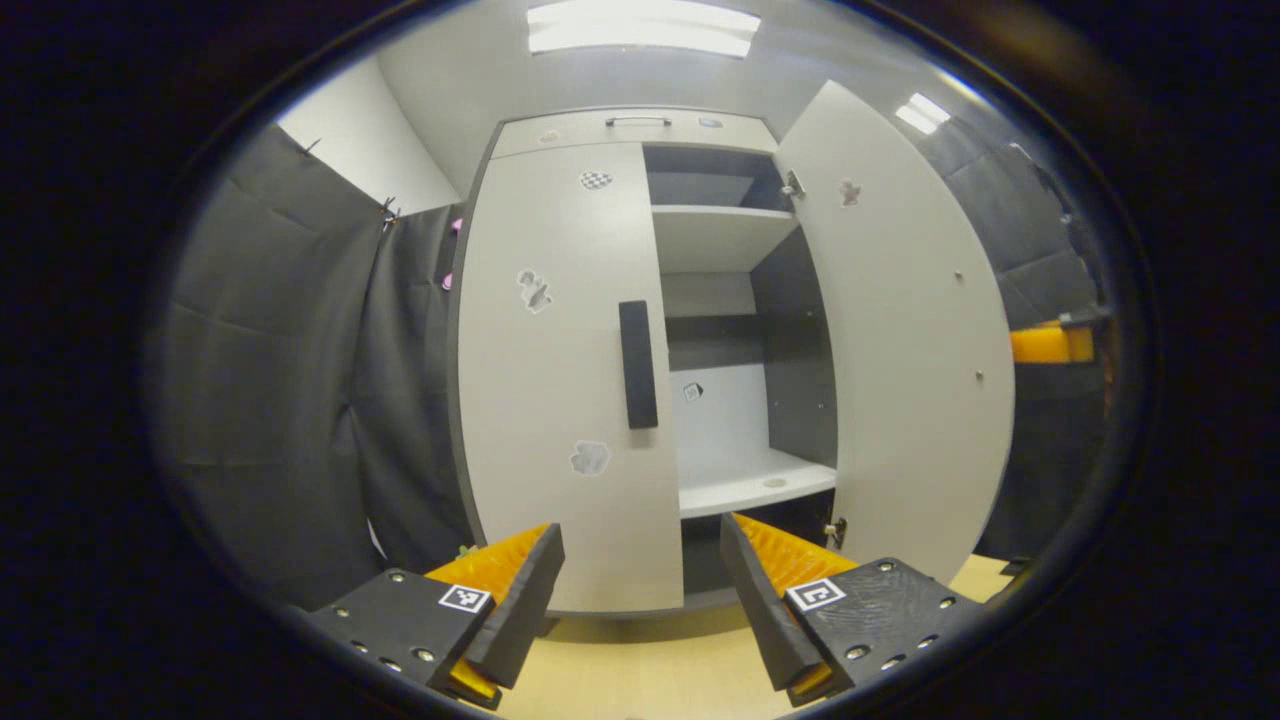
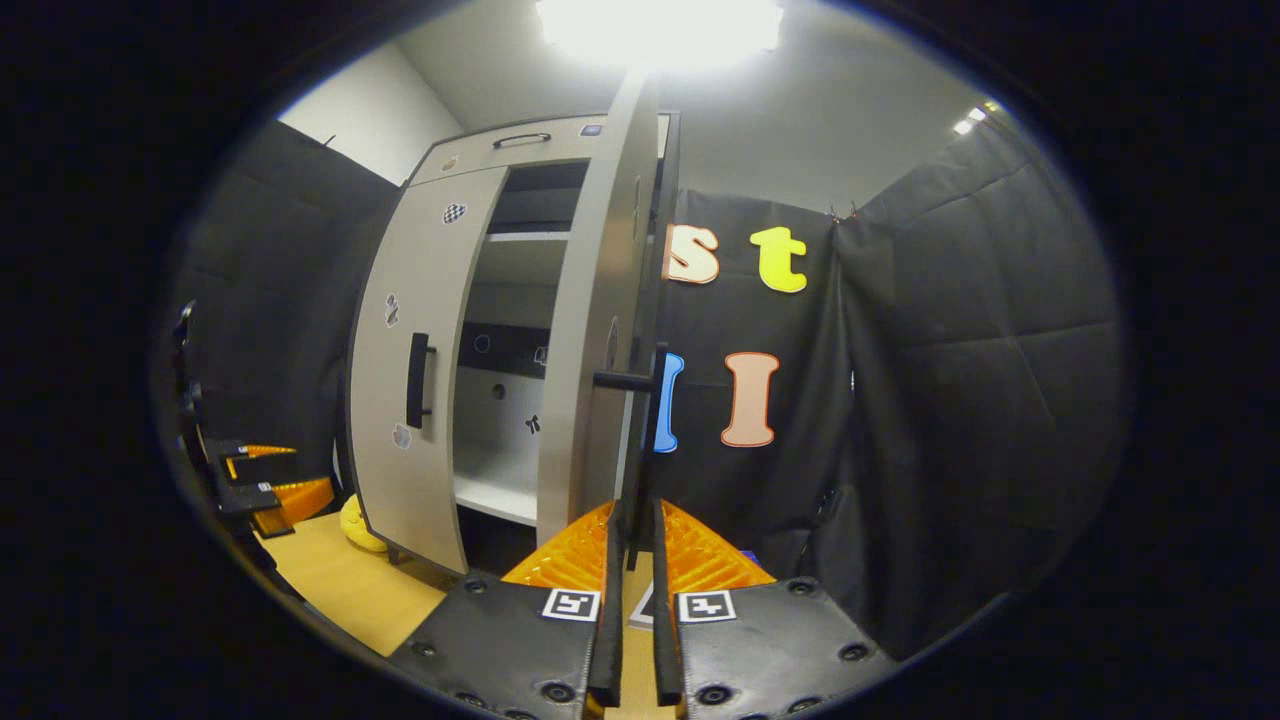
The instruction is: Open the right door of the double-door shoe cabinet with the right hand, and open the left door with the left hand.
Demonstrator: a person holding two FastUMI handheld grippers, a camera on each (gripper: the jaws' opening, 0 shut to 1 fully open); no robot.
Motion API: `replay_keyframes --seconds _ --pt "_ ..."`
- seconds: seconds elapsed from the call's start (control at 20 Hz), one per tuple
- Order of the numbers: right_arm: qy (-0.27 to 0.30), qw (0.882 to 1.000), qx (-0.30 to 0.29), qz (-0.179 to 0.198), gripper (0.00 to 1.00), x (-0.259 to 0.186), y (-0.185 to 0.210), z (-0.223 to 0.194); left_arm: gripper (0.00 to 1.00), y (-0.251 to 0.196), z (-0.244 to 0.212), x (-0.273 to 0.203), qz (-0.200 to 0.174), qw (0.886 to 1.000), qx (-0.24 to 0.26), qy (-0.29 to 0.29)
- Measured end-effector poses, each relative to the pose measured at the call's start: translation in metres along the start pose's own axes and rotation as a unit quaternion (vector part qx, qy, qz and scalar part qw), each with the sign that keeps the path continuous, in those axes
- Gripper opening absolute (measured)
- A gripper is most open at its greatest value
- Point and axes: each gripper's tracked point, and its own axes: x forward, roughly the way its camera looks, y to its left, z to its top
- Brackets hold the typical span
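The right gripper (image 2: 632,580) is showing its two fingers pressed nearly together at the bottom of the right gripper view, with only a thin slot between them; the lower end of the right door's handle (image 2: 655,400) is running down into that slot, but whether both fingers are actually bearing on it cannot be told. The right door (image 2: 598,330) is standing swung wide out, seen edge-on here. The left gripper (image 1: 640,590) is hanging with its fingers spread wide and nothing between them, well back from the cabinet (image 1: 640,128) and aimed at the lower front of it.

In the left gripper view the left door (image 1: 560,380) is lying flush and closed, its dark vertical handle (image 1: 638,364) untouched at the inner edge. The open half is exposing pale shelves (image 1: 720,235).

Judgement: the first half of the task is looking done, the right door being open. The left door is remaining; the left gripper is not yet at its handle and would need to advance, close on it and pull.
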Motion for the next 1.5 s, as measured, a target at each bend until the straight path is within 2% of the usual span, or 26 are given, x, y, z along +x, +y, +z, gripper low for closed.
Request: replay_keyframes --seconds 0.05,0.2,0.35,0.5,0.65,0.75,0.9,1.2,1.3,1.35,1.4,1.5 --pt "-0.003 1.0 0.004 -0.002 0.2 -0.011 0.001 -0.006 0.91 0.0 0.008 0.012 -0.001 1.0 -0.006 -0.006" --pt "-0.002 0.997 0.069 -0.032 0.95 -0.028 -0.009 -0.019 0.91 0.0 0.038 0.047 -0.008 0.999 -0.018 -0.026" --pt "0.012 0.989 0.125 -0.073 0.97 -0.049 -0.033 -0.039 0.91 0.009 0.068 0.084 -0.003 0.999 -0.016 -0.052" --pt "0.023 0.981 0.138 -0.133 0.96 -0.072 -0.074 -0.054 0.91 0.014 0.093 0.118 0.006 0.998 0.0 -0.066" --pt "0.028 0.974 0.151 -0.167 0.97 -0.088 -0.095 -0.063 0.9 0.013 0.1 0.146 0.004 0.998 0.008 -0.066" --pt "0.033 0.97 0.158 -0.181 0.97 -0.095 -0.105 -0.069 0.91 0.01 0.102 0.164 -0.002 0.998 0.003 -0.064" --pt "0.042 0.968 0.159 -0.191 0.97 -0.104 -0.112 -0.077 0.9 0.015 0.102 0.184 0.009 0.998 0.003 -0.058" --pt "0.05 0.965 0.167 -0.198 0.98 -0.106 -0.122 -0.085 0.77 0.024 0.071 0.211 0.016 1.0 0.005 0.003" --pt "0.053 0.964 0.168 -0.199 0.98 -0.106 -0.125 -0.089 0.76 0.02 0.072 0.211 0.009 1.0 0.003 0.002" --pt "0.055 0.964 0.17 -0.197 0.98 -0.104 -0.125 -0.09 0.68 0.016 0.071 0.212 0.004 1.0 0.002 0.002" --pt "0.054 0.964 0.174 -0.192 0.98 -0.103 -0.123 -0.089 0.58 0.005 0.072 0.213 -0.019 1.0 -0.003 0.002" --pt "0.049 0.966 0.176 -0.184 0.97 -0.099 -0.118 -0.085 0.24 0.005 0.074 0.208 -0.017 1.0 -0.017 -0.001"
